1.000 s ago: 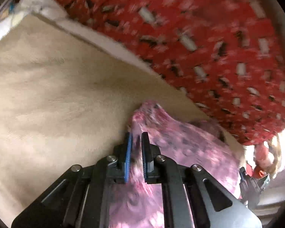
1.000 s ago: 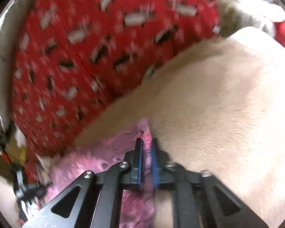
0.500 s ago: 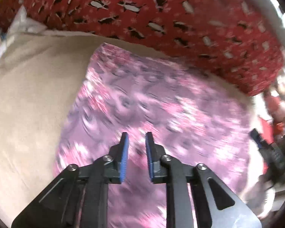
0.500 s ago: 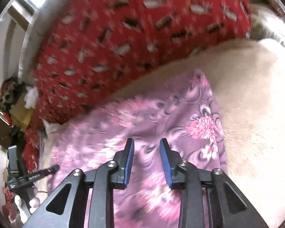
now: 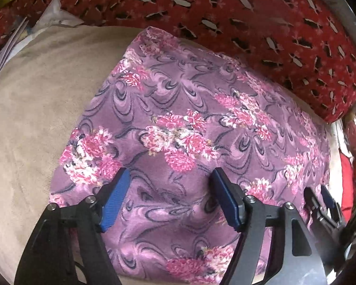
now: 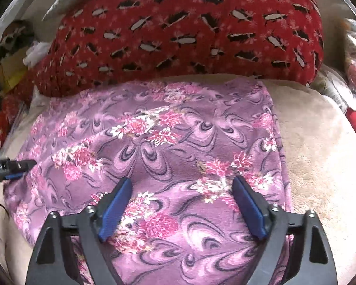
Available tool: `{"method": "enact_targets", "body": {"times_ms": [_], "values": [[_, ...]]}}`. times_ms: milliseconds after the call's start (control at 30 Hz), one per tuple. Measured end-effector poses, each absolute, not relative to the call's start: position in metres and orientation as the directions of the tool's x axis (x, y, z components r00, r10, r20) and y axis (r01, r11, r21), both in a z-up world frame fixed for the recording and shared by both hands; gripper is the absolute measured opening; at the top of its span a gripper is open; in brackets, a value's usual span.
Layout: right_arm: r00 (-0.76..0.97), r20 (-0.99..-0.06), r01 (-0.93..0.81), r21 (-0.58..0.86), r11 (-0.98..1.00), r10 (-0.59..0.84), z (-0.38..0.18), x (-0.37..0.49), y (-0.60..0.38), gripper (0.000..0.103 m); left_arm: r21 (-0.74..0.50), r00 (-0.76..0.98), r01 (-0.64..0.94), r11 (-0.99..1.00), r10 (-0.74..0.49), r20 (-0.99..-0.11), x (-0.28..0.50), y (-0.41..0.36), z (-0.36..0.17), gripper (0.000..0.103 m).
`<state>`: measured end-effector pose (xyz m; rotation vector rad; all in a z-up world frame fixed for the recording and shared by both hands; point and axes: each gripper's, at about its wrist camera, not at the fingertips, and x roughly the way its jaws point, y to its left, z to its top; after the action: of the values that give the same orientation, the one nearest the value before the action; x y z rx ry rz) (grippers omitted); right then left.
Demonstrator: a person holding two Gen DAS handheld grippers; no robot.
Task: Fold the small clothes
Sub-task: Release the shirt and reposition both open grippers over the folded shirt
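Observation:
A purple garment with pink flowers (image 5: 189,118) lies spread flat on a beige blanket (image 5: 35,118); it also shows in the right wrist view (image 6: 168,142). My left gripper (image 5: 169,175) is open and empty, hovering over the garment's near left part. My right gripper (image 6: 181,185) is open and empty over the garment's near right part. The right gripper's tips show at the right edge of the left wrist view (image 5: 318,194), and the left gripper's tip shows at the left edge of the right wrist view (image 6: 14,166).
A red pillow with black and white marks (image 5: 249,11) lies along the garment's far edge, also in the right wrist view (image 6: 189,28). White papers (image 5: 54,14) lie at the far left. Red and pale clutter (image 6: 353,71) sits at the right.
Both grippers were shut on the garment's corners a second ago. They let go, opened wide and drew back; the garment now lies spread out flat.

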<state>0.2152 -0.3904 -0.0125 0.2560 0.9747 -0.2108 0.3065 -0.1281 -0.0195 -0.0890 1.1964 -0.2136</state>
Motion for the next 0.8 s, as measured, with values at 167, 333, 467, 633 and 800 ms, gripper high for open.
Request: {"method": "enact_targets", "body": {"times_ms": [167, 333, 467, 633, 800], "values": [[0.470, -0.882, 0.323, 0.141, 0.936, -0.030, -0.004, 0.222, -0.395, 0.092, -0.181, 0.339, 0.136, 0.974, -0.218, -0.915, 0.310, -0.131, -0.021, 0.079], [0.552, -0.821, 0.468, 0.159, 0.870, -0.147, 0.020, 0.223, -0.415, 0.093, -0.174, 0.343, 0.151, 0.973, -0.216, -0.914, 0.311, -0.133, -0.020, 0.080], [0.461, -0.876, 0.512, 0.132, 0.849, -0.142, -0.007, 0.235, -0.422, 0.093, -0.170, 0.349, 0.151, 0.974, -0.213, -0.912, 0.311, -0.134, -0.019, 0.079], [0.444, -0.891, 0.490, 0.153, 0.858, -0.095, -0.016, 0.237, -0.426, 0.096, -0.169, 0.445, 0.130, 0.977, -0.210, -0.870, 0.315, -0.122, 0.002, 0.079], [0.496, -0.861, 0.644, 0.281, 0.712, -0.109, -0.011, 0.220, -0.488, 0.097, -0.148, 0.400, 0.028, 0.989, -0.147, -0.904, 0.344, -0.110, -0.012, 0.079]]}}
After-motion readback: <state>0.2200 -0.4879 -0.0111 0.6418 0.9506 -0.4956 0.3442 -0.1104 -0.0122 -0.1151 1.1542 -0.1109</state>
